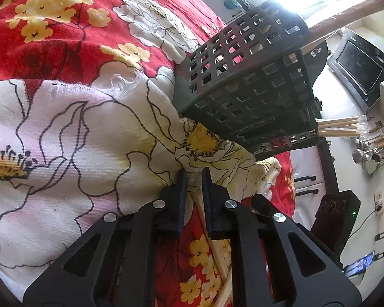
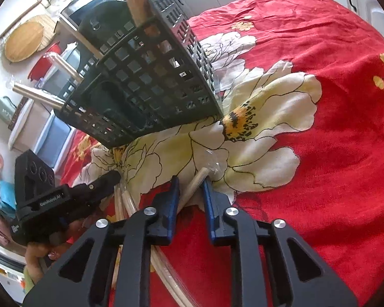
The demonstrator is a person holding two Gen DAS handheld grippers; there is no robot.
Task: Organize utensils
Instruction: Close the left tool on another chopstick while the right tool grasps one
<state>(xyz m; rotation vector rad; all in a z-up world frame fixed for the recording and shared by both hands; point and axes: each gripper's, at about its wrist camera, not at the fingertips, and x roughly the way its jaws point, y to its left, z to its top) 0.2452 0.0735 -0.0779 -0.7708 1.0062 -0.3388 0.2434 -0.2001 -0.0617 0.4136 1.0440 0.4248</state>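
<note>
Ahead of both grippers, the utensil basket looks like matt black perforated plastic. The floral tablecloth beneath is woven cloth, frayed in places. Pale, smooth wooden chopsticks lie between the right gripper's blue, ribbed fingers.

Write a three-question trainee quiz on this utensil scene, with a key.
1. True or false: the black basket already holds wooden sticks.
2. What lies between the right gripper fingers: A) a spoon B) a pale wooden stick C) nothing?
3. Fill in: everything rests on a red ____ cloth.

Key: 1 true; 2 B; 3 floral.
</note>
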